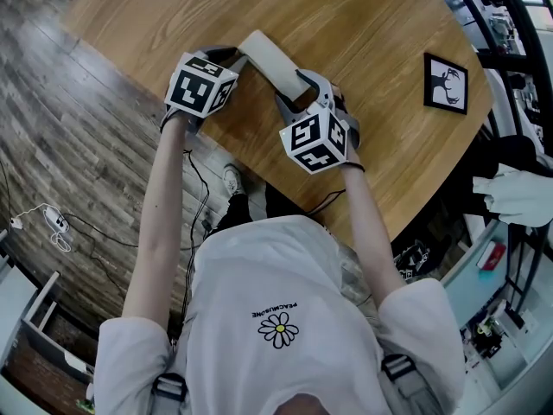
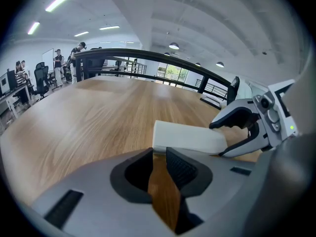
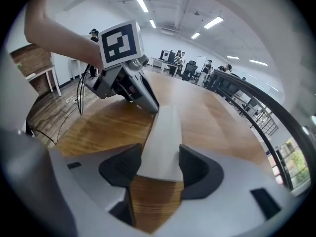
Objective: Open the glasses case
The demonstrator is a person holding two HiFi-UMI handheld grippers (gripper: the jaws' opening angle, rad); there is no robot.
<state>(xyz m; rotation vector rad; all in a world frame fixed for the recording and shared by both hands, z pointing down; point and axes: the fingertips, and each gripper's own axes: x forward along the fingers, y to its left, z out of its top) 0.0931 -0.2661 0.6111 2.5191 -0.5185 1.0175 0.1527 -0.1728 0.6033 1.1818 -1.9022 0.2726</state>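
R tongs (image 3: 160, 156) closing onto glasses case (image 3: 166, 125), pads touching its sides. L tongs (image 2: 159, 154) released at far end. Risk: w/o L bracing, case skids on desk (image 2: 94, 120), lid stays shut.

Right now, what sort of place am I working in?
Probably an open-plan office or lab: people at desks with monitors in the background, ceiling strip lights, and a black railing beyond the big wooden table.

Glasses case (image 1: 268, 59) is plain pale grey, table (image 1: 371, 24) light wood grain, floor (image 1: 86, 128) dark grey-brown planks. Picture frame (image 1: 446, 83) is black, white inside with dark deer figure. Shirt (image 1: 285, 284) is white, small daisy print.
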